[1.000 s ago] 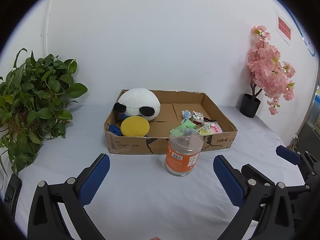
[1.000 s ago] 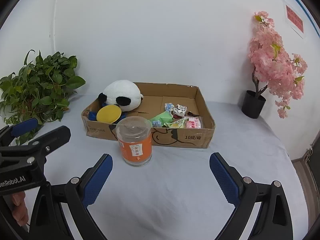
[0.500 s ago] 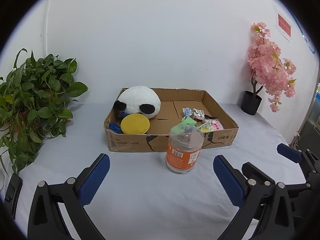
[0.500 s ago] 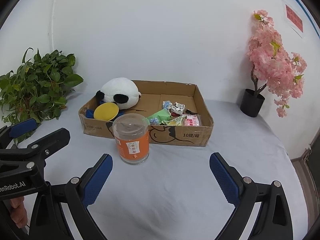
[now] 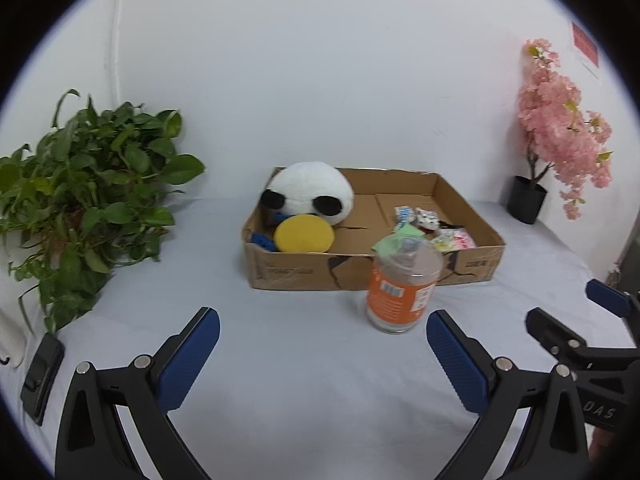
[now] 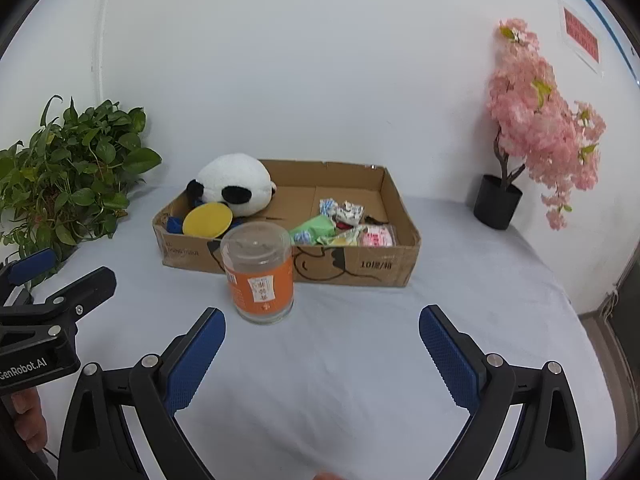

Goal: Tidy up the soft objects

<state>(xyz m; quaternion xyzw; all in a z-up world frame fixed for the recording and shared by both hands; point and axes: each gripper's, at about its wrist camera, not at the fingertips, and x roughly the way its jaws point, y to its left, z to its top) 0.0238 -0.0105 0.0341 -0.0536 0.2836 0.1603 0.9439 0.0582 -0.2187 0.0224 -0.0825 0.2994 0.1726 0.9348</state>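
Now, white-clothed table against a white wall: leafy plant left, cardboard box centre holding the panda plush, long side facing us, pink blossom tree right. Since a second ago the view has drifted slightly; left gripper and right gripper both gape wide, empty, near the upright jar.

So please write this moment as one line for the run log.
left gripper: open, empty | right gripper: open, empty | jar: upright before cardboard box | plush panda: in box
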